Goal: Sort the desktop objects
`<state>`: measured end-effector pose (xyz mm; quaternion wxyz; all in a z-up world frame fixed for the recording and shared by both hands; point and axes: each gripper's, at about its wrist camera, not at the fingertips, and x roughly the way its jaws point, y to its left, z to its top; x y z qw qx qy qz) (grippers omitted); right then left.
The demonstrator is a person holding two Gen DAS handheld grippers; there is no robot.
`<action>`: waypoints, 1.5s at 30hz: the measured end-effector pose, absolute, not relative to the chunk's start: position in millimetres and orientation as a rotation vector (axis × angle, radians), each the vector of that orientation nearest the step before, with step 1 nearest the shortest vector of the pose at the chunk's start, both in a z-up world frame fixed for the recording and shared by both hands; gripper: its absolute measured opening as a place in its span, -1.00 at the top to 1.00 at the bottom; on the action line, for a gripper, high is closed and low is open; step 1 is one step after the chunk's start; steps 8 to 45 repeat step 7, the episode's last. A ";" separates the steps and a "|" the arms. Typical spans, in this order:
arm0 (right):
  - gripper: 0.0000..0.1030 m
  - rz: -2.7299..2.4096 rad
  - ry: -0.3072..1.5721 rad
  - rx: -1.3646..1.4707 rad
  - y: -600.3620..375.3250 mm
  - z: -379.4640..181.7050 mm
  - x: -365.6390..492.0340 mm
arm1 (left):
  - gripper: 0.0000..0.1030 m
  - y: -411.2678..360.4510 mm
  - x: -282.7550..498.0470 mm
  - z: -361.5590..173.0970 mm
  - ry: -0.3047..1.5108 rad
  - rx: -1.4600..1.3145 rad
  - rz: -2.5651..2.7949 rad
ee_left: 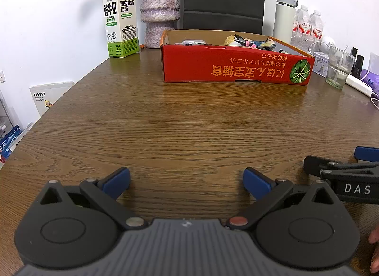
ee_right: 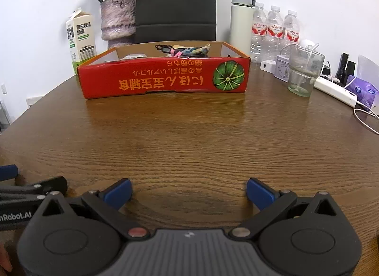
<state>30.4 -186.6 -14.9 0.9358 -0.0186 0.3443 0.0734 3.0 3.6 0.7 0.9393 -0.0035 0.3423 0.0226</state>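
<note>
Both your grippers, left gripper (ee_left: 186, 183) and right gripper (ee_right: 188, 193), gape empty over bare worktop (ee_left: 180, 119), red cardboard box (ee_right: 163, 78) lying broadside dead ahead, your right slightly nearer by my read.

Both views are evenly and brightly lit, with soft light from above. The wooden tabletop (ee_right: 189, 133) carries a pale sheen just in front of the red box (ee_right: 163, 78), and a faint shadow lies near the right hand-held gripper (ee_right: 189, 193). Fisheye distortion bows the tabletop's edges and darkens the corners. Focus is sharp on the box's print.
</note>
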 end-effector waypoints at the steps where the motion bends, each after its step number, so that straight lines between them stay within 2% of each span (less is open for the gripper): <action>1: -1.00 0.150 0.704 -0.038 -186.6 -14.9 30.3 | -1.00 3.6 2.9 0.7 0.699 -0.007 0.046; 45: -1.00 0.151 0.704 -0.038 -186.6 -14.8 30.6 | -1.00 3.5 2.9 0.6 0.699 -0.007 0.046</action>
